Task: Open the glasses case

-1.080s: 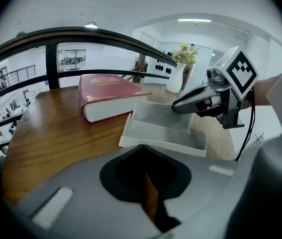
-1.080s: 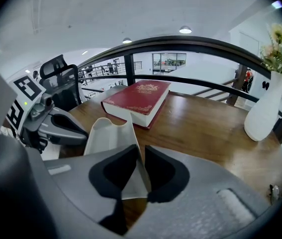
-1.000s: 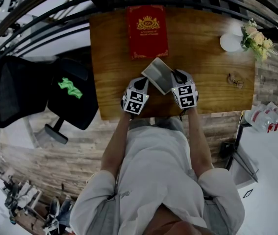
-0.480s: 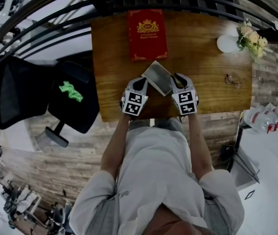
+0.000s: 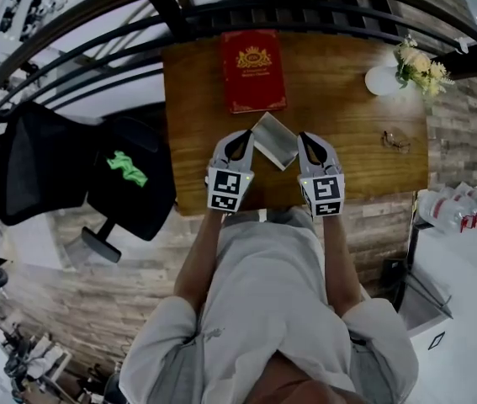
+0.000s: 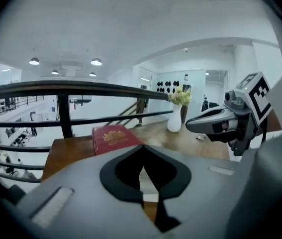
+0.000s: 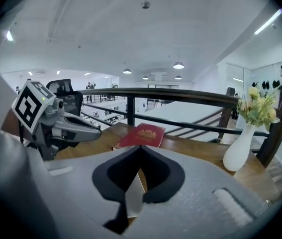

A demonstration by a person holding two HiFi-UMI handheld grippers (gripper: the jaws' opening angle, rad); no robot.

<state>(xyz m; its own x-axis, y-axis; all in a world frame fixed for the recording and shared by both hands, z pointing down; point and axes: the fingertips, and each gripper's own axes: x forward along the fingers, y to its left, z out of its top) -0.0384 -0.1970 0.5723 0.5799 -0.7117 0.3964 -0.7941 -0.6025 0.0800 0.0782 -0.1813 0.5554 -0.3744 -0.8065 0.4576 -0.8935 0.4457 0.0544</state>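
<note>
A flat grey glasses case (image 5: 273,138) hangs above the wooden table (image 5: 347,116), held between both grippers. My left gripper (image 5: 241,145) pinches its left side; in the left gripper view a pale strip of the case (image 6: 148,183) sits between the closed jaws (image 6: 143,161). My right gripper (image 5: 304,146) grips the right side, its jaws closing down on the thin case edge (image 7: 133,195) that shows between them (image 7: 140,151). Both grippers point slightly downward, side by side.
A red book (image 5: 253,70) lies at the table's far edge by a dark railing (image 5: 305,15). A white vase with flowers (image 5: 385,78) stands at the far right, a pair of glasses (image 5: 394,141) in front of it. A black chair (image 5: 129,175) stands left.
Both grippers have risen together with the case, off the table and toward the head camera. They now look larger and point less steeply down.
</note>
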